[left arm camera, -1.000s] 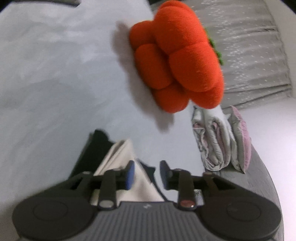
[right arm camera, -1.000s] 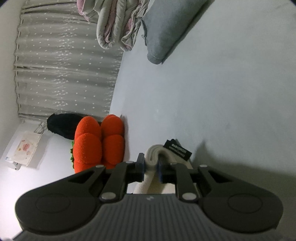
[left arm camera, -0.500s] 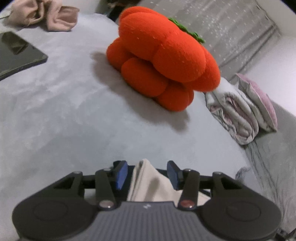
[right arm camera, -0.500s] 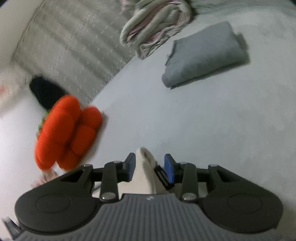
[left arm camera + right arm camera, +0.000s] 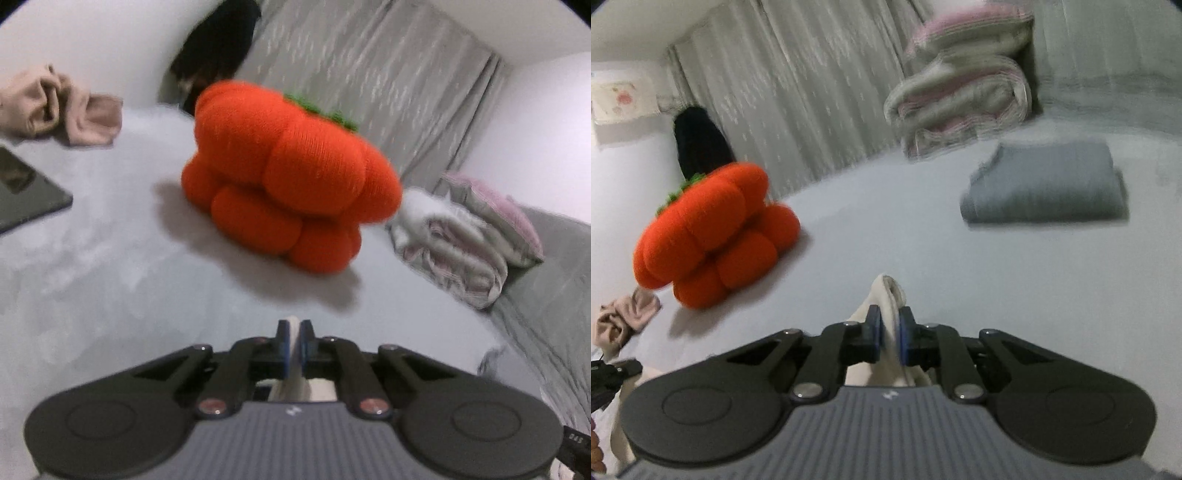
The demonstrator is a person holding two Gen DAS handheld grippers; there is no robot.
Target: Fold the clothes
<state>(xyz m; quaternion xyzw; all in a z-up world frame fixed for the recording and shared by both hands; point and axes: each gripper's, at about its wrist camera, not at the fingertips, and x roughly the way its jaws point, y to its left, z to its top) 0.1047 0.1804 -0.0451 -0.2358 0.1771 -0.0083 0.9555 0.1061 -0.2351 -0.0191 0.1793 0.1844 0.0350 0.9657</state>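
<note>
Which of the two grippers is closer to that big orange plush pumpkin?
Left, probably. The left gripper faces the pumpkin straight ahead, filling much of its view. From the right gripper the pumpkin sits off to the left and looks smaller. Both grip cream cloth.

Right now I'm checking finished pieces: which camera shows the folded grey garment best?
The right wrist view. The folded grey garment lies whole and unobstructed on the bed, in front of the rolled blankets, though slightly blurred. The left wrist view does not show it at all; there the orange pumpkin cushion fills the middle.
</note>
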